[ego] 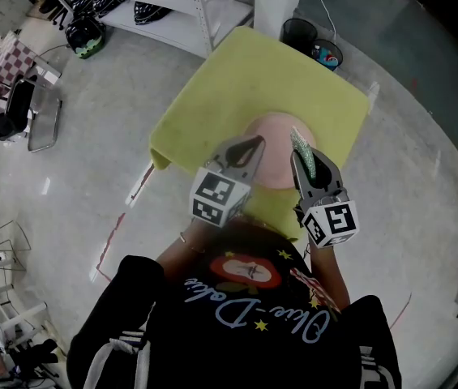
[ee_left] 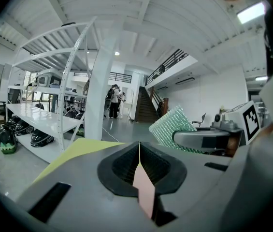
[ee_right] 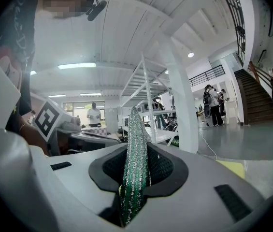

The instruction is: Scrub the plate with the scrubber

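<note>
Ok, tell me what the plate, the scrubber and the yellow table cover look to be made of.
The plate is likely plastic or melamine: matte pale pink with a thin, even edge, though ceramic can't be excluded. The scrubber is a green mesh with metallic sparkle, probably synthetic fibre with foil thread. The table cover looks like dull yellow cloth or mat, and one corner droops over the edge.

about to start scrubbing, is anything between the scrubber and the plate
Nothing visible does. The right tool is shut on the green scrubber and the left tool is shut on the pink plate. In the head view the scrubber sits right over the plate's far side, with nothing in between.
</note>
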The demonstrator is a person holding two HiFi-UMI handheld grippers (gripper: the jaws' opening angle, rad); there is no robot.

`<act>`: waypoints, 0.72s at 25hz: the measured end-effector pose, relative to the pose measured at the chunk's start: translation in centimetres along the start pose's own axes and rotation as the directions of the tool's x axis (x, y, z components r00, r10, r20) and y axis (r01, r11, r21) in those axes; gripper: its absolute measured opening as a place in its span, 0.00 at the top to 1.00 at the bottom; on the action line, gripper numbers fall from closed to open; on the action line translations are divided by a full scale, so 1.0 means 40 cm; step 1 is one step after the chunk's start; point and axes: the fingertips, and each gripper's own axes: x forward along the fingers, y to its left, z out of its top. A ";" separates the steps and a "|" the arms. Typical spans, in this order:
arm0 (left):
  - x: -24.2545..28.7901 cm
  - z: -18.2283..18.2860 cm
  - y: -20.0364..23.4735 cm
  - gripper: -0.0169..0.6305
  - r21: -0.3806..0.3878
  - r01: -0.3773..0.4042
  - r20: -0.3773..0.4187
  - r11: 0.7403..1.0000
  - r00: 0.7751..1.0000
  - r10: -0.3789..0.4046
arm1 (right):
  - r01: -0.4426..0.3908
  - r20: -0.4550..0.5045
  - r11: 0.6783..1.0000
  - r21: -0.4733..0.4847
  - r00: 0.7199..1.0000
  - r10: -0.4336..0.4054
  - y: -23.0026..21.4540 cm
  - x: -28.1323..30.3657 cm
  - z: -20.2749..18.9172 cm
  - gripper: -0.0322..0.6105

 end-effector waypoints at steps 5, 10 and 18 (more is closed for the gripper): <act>0.007 0.004 0.003 0.96 0.001 0.003 0.002 1.000 1.000 -0.003 | -0.026 -0.027 0.999 -0.034 0.999 0.026 0.009 0.009 -0.004 0.85; 0.017 0.002 -0.005 0.96 0.006 0.010 0.001 1.000 1.000 -0.010 | -0.032 -0.031 0.999 -0.044 0.999 0.031 0.006 0.008 -0.007 0.85; 0.010 0.004 -0.010 0.96 0.008 0.017 0.000 1.000 1.000 -0.017 | -0.035 -0.032 0.998 -0.044 0.999 0.033 0.014 0.006 -0.003 0.85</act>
